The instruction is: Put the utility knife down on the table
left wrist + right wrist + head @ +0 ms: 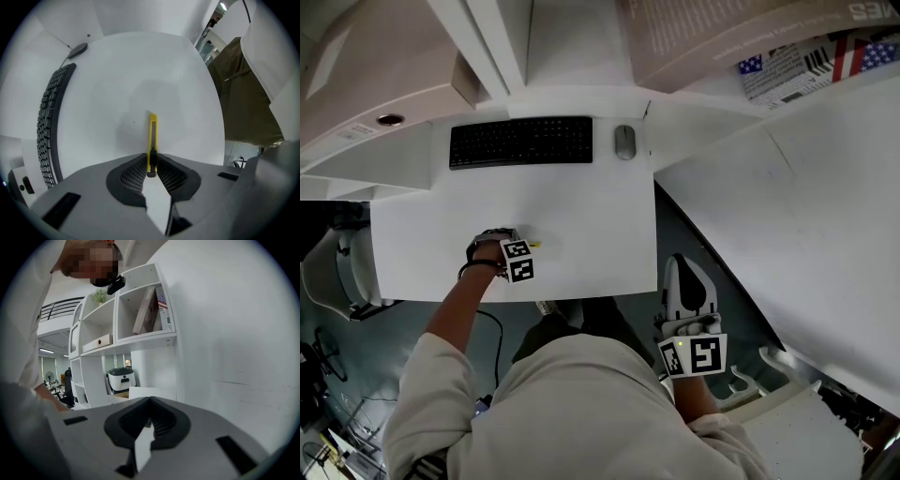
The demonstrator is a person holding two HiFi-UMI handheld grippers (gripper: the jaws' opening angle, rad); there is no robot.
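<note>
The yellow utility knife [152,133] is pinched at its dark rear end between the pads of my left gripper [151,165], and its body sticks out ahead over the white table [117,103]. Whether its tip touches the tabletop I cannot tell. In the head view my left gripper [512,247] points straight down near the table's front left, with a bit of the yellow knife [533,245] showing beside it. My right gripper [684,274] hangs off the table's front right corner over the floor, jaws together with nothing in them; in its own view the right gripper [149,414] faces shelving.
A black keyboard [521,142] and a grey mouse [624,142] lie at the table's far edge. A chair [333,272] stands left of the table. White shelves [140,341] with books [152,310] stand beyond the right gripper, and a white wall panel [806,206] runs along the right.
</note>
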